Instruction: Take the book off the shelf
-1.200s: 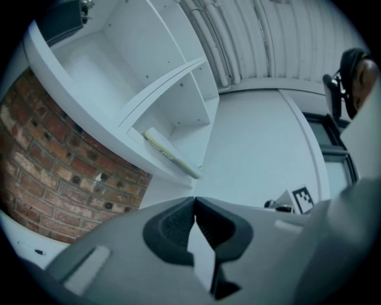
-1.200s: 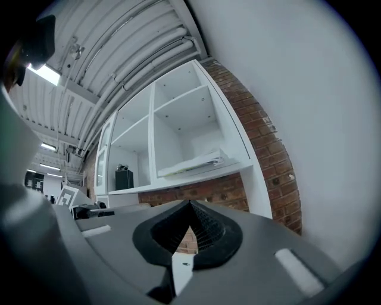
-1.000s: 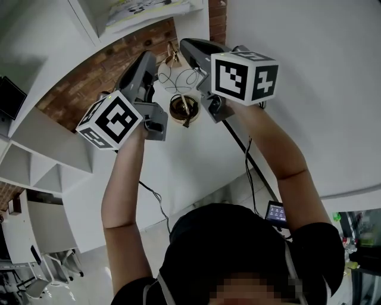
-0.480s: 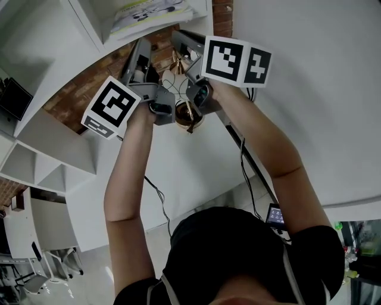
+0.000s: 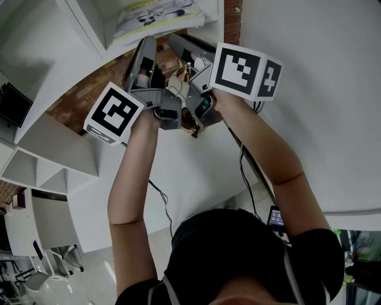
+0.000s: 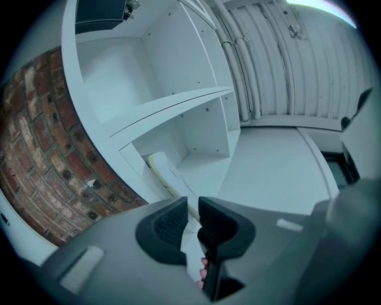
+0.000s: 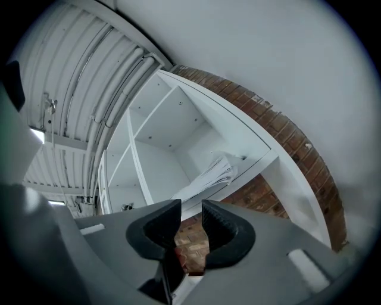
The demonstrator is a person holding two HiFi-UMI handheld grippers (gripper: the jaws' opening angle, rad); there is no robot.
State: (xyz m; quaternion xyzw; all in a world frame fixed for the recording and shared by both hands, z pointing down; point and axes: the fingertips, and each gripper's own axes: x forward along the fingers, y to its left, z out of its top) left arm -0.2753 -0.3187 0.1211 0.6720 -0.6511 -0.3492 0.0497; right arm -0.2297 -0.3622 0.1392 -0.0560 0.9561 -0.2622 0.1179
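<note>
The book [image 5: 159, 16], a thin white stack with a printed cover, lies flat in a white shelf [image 5: 89, 24] compartment overhead. In the head view both grippers are raised just below it. The left gripper [image 5: 146, 44] points up at the shelf edge, and the right gripper [image 5: 174, 39] is close beside it. In the left gripper view the book [image 6: 159, 173] lies beyond the left gripper [image 6: 192, 221], whose jaws are opening by a narrow gap with nothing between them. In the right gripper view the book [image 7: 209, 174] lies ahead of the right gripper [image 7: 191, 229], whose jaws are opening and empty.
A brick wall [image 5: 83, 89] runs under the shelf unit. A brass bowl-shaped lamp with a wire frame [image 5: 189, 123] hangs between the two hands. A black cable [image 5: 250, 173] runs down the white wall to a small device [image 5: 275, 217]. More white compartments [image 5: 36, 167] are at the left.
Both grippers have risen toward the shelf and drawn closer together in front of the lamp. The book has come further into the head view.
</note>
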